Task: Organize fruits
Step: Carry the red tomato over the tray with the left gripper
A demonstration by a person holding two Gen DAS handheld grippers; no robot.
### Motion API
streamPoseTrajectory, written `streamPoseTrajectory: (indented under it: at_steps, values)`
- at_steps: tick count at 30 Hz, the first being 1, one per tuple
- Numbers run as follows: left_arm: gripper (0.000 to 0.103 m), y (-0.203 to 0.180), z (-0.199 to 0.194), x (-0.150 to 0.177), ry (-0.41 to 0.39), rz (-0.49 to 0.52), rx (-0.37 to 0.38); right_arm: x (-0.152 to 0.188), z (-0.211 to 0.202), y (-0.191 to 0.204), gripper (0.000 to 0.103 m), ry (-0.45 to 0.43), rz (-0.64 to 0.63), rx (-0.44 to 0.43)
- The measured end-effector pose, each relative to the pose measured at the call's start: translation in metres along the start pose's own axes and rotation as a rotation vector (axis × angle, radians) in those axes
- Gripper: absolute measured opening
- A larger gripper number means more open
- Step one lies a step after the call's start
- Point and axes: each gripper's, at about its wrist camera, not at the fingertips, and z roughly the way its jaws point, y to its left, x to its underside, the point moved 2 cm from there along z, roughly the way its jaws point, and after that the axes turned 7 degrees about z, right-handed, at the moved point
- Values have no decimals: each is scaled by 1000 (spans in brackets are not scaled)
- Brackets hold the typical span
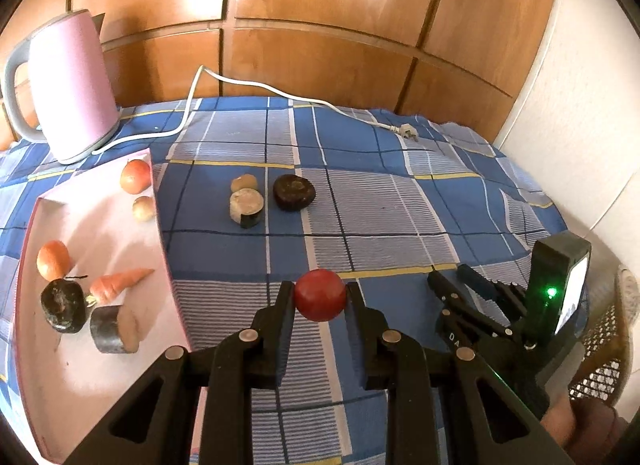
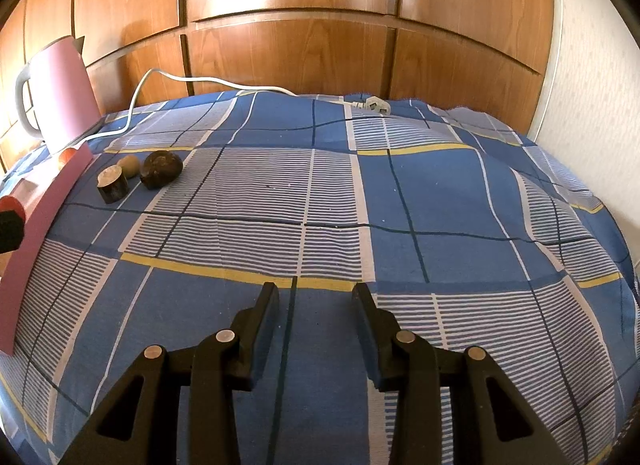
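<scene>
A blue checked cloth (image 1: 360, 201) covers the table in front of wood-panelled doors, and above it the left gripper (image 1: 320, 297) pinches a red tomato (image 1: 320, 295) between its pads, held clear of the cloth, I judge for carrying to the pink tray (image 1: 100, 225) just to its left. That tray already holds a carrot (image 1: 120, 284) and other produce, while three brown pieces (image 1: 272, 195) wait beyond on the cloth. The right gripper (image 2: 316, 297) hovers spread and empty, likely keeping out of the way.
</scene>
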Motion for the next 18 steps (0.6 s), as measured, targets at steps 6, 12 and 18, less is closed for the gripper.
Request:
streamPoseTrajectory:
  at_steps: [6, 12, 18]
  values:
    - [25, 14, -14, 8, -19, -25, 4, 0, 0, 1, 38, 2, -5, 5]
    - [25, 54, -39, 25, -47, -108, -31, 0, 1, 1, 38, 3, -7, 8]
    - [25, 107, -59, 56, -51, -227, -115, -2, 1, 2, 38, 21, -19, 14]
